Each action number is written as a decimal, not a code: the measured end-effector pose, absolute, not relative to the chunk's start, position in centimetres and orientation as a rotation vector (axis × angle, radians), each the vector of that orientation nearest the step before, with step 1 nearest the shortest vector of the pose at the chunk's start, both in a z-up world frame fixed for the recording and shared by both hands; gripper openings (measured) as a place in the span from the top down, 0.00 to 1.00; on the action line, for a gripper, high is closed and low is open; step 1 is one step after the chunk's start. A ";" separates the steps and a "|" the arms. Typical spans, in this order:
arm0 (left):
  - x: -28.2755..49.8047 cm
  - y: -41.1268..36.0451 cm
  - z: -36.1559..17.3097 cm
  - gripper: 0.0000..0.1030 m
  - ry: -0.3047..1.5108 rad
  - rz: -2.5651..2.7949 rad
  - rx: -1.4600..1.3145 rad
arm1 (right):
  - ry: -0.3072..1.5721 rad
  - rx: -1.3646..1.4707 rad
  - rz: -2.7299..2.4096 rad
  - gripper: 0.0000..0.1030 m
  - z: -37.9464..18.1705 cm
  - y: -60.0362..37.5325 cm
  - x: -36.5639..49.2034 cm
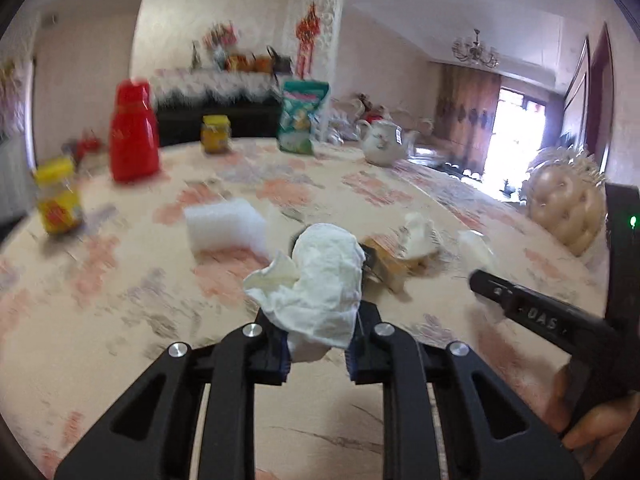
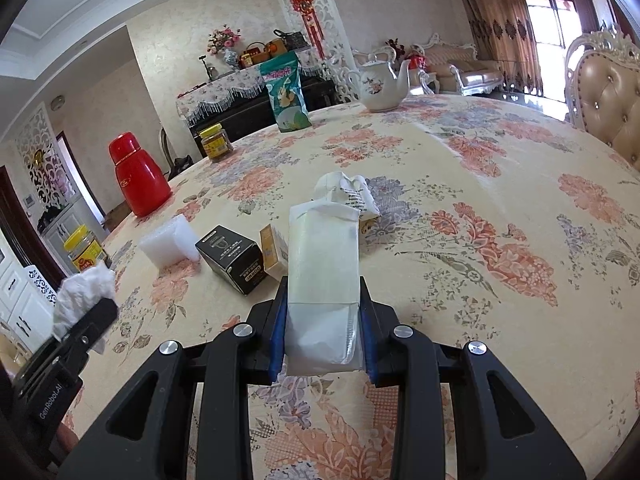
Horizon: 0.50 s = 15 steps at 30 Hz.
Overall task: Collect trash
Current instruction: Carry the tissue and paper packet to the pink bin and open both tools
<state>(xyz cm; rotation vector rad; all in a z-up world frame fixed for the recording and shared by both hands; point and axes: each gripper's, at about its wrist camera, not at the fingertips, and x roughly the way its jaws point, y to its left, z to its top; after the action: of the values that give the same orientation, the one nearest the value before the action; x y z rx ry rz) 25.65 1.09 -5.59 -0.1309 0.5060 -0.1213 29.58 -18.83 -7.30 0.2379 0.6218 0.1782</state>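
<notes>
looking through the left wrist view first, i see my left gripper (image 1: 318,344) with its jaws pulled in close on a crumpled white tissue (image 1: 316,280). the tissue sticks up out of the jaws, above the flowery table (image 1: 120,320). this view is blurry. past the tissue i make out a white foam block (image 1: 226,224), some more scraps of paper (image 1: 420,232) and something yellow-brown under them, but i cannot tell what that is. my right gripper (image 1: 486,282) pokes in from the side, and from here i cannot tell what it holds.

in the right wrist view, my right gripper (image 2: 324,336) has its jaws closed partway on a flat white packet (image 2: 322,280). the packet stands up between the blue pads (image 2: 278,336), lifted off the table. still lying on the table are a black box (image 2: 232,258), a small yellow box (image 2: 272,252) right beside it, a crumpled paper wrapper (image 2: 352,196) behind the packet, and the foam block (image 2: 170,242). the left gripper with its tissue (image 2: 84,292) shows at the edge.

i think both hands are full now, so this is the carry step. i see no bin in either view, so next i need to find one, bring both pieces over it, and open the jaws. then i come back for the boxes and paper.
</notes>
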 end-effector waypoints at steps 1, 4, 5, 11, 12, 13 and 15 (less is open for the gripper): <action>25.7 1.4 -5.6 0.81 0.510 -0.123 -0.151 | 0.618 0.225 0.175 0.70 -7.2 -18.6 29.5; 25.5 1.8 -5.1 0.81 0.500 -0.136 -0.158 | 0.612 0.151 0.156 0.70 -7.0 -17.3 29.3; 25.4 1.9 -4.9 0.81 0.495 -0.142 -0.166 | 0.603 0.135 0.159 0.70 -6.8 -16.9 29.1; 24.2 1.8 -4.4 0.81 0.470 -0.170 -0.162 | 0.621 0.136 0.153 0.70 -6.5 -16.5 27.4; 24.1 1.7 -4.5 0.81 0.471 -0.174 -0.158 | 0.622 0.139 0.153 0.70 -6.3 -16.7 26.8; 24.1 1.5 -4.6 0.81 0.475 -0.180 -0.154 | 0.625 0.137 0.150 0.70 -6.0 -17.0 26.1; 24.0 1.2 -4.7 0.81 0.480 -0.192 -0.148 | 0.629 0.152 0.154 0.70 -5.4 -17.7 24.7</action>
<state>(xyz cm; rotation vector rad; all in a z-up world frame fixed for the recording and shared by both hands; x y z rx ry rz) 24.04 1.18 -4.65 -0.1479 0.4797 -0.1922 24.68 -17.75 -5.37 0.1518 0.6292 0.1539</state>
